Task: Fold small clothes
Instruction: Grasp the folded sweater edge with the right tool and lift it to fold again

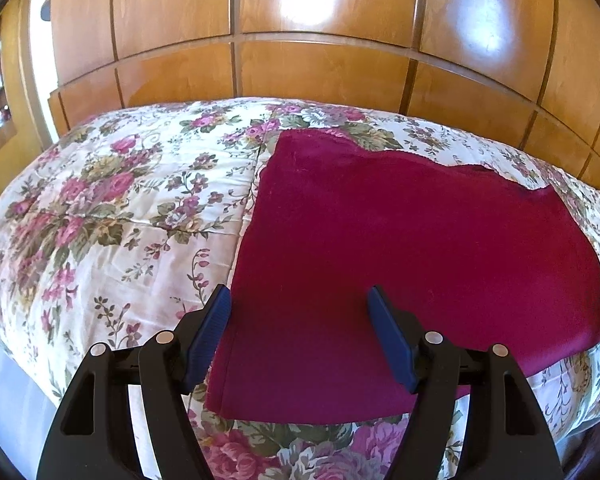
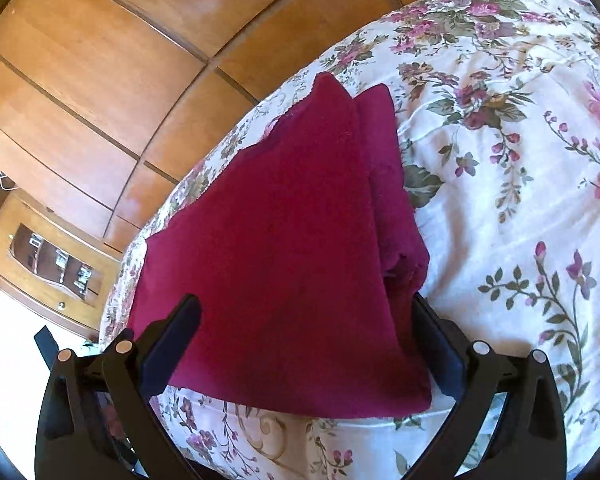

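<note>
A flowered bedspread [image 1: 112, 208] covers the bed in front of wooden wardrobe doors [image 1: 320, 68]. On it, near the front edge, lies a dark red cloth [image 1: 400, 240], folded flat, plush, its layers stepped unevenly along the far edge. The left gripper [image 1: 300, 312] hovers over the cloth's near corner, jaws parted, gripping nothing. The right gripper [image 2: 304, 320] straddles another corner, jaws spread wide.

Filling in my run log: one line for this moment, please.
stage: mid-fold | dark red fleece cloth: folded, flat on floral bedspread | left tool: open above cloth | right tool: open over cloth
</note>
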{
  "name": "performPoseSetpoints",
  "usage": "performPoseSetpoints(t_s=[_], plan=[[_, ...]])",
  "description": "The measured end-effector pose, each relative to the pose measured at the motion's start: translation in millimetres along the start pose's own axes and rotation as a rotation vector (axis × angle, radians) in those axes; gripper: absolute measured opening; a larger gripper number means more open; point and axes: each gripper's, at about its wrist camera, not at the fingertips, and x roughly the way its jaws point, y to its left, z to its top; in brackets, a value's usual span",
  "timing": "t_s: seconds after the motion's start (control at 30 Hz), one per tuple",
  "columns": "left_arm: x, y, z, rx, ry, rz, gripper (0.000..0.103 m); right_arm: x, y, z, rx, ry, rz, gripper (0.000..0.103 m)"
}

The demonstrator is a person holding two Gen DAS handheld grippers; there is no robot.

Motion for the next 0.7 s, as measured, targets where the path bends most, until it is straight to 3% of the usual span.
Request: performPoseSetpoints(t_s=[0.17, 0.33, 0.53, 0.6, 0.7], plan=[[-2, -4, -1, 0.023, -0.016, -0.001, 0.07, 5, 5, 0, -0.044, 0.036, -0.003, 0.094], [0, -7, -1, 0.032, -0.013, -0.007, 0.07, 4, -1, 1, -0.035, 0.05, -0.037, 0.058], [1, -7, -1, 0.034, -0.01, -0.009, 0.07, 3, -8, 3, -0.011, 0.076, -0.012, 0.031], [3, -7, -1, 0.035, -0.008, -0.012, 0.07, 5, -6, 2, -0.02, 0.085, -0.015, 0.028], [2, -5, 0, 0.029, -0.008, -0.016, 0.07, 8, -11, 5, 0.026, 0.101, -0.004, 0.031]])
